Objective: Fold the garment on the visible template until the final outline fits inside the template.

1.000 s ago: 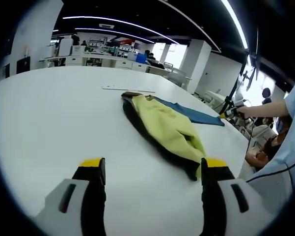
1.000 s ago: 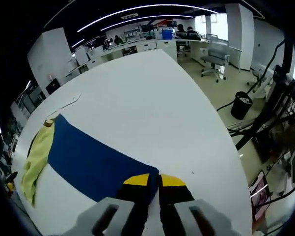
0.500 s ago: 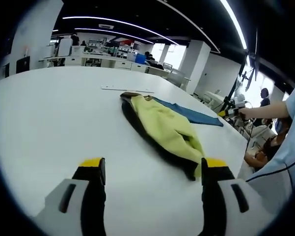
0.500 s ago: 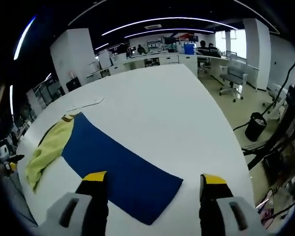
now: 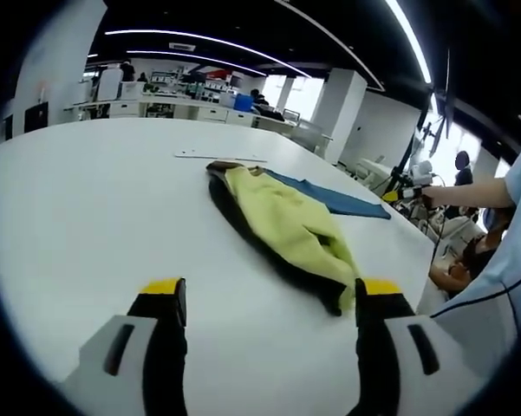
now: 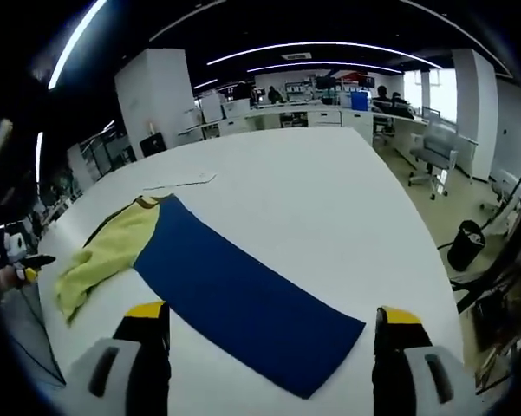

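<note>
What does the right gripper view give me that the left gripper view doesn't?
Right gripper view: the blue template laid out nearly whole, its near corner between the open right tool, plus an office chair and a black bin. Left gripper view: the garment's dark edge, the open left tool, and a person's arm. Both: garment, template, white table.

White table point(image 5: 87, 199), yellow garment point(image 5: 286, 225), blue template point(image 6: 243, 299)
</note>
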`<control>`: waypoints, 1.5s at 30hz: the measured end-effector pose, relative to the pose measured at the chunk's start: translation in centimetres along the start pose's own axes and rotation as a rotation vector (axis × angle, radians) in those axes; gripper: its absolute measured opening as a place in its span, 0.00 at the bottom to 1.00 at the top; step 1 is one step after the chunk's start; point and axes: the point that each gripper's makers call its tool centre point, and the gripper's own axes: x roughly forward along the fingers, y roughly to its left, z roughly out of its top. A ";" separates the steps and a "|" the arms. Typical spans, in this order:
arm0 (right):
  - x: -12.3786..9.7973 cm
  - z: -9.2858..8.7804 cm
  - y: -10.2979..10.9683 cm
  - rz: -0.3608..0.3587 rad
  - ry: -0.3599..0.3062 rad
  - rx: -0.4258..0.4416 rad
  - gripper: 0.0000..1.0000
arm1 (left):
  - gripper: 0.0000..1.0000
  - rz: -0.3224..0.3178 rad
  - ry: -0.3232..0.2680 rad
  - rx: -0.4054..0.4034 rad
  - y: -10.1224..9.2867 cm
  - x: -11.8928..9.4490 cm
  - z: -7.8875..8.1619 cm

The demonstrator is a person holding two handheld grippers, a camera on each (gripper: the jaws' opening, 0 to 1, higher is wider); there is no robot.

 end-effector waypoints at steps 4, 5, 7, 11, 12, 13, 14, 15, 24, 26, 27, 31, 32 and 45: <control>0.1 0.0 2.0 0.047 -0.005 -0.045 0.99 | 0.77 -0.012 0.009 0.007 -0.5 0.3 -0.5; 0.1 0.0 2.4 0.053 -0.006 -0.045 0.99 | 0.77 -0.015 0.012 0.011 -0.6 0.3 -0.6; 0.2 0.0 3.4 0.073 -0.010 -0.058 0.99 | 0.76 -0.025 0.018 0.013 -1.0 0.4 -0.9; 0.3 0.0 5.5 0.119 -0.020 -0.075 0.98 | 0.74 -0.035 0.016 0.006 -1.4 0.8 -1.4; 0.3 0.0 6.3 0.135 -0.022 -0.088 0.98 | 0.74 -0.039 0.016 0.005 -1.4 0.9 -1.5; 0.2 0.0 6.9 0.142 -0.020 -0.095 0.98 | 0.74 -0.043 0.017 0.004 -1.6 1.0 -1.6; 0.2 -0.1 7.4 0.149 -0.019 -0.102 0.97 | 0.73 -0.048 0.016 0.003 -1.8 1.0 -1.7; 0.2 0.0 8.3 0.166 -0.028 -0.109 0.97 | 0.73 -0.053 0.016 0.003 -2.0 1.1 -1.7; -0.1 -0.1 14.8 0.287 -0.053 -0.151 0.97 | 0.69 -0.070 -0.006 -0.011 -3.2 1.6 -1.5; -0.2 -0.3 15.8 0.306 -0.048 -0.168 0.97 | 0.68 -0.074 -0.006 -0.012 -3.5 1.7 -1.5; -0.2 -0.4 16.6 0.318 -0.049 -0.169 0.97 | 0.68 -0.076 -0.008 -0.012 -3.7 1.8 -1.5; -0.2 -0.9 18.7 0.362 -0.051 -0.177 0.96 | 0.64 -0.083 -0.013 -0.021 -4.2 1.9 -1.5; -0.1 -1.1 18.9 0.365 -0.043 -0.180 0.96 | 0.61 -0.086 -0.013 -0.026 -4.4 2.0 -1.5; -0.6 -0.9 19.4 0.382 -0.048 -0.192 0.93 | 0.37 -0.127 -0.007 -0.056 -6.1 3.2 -1.6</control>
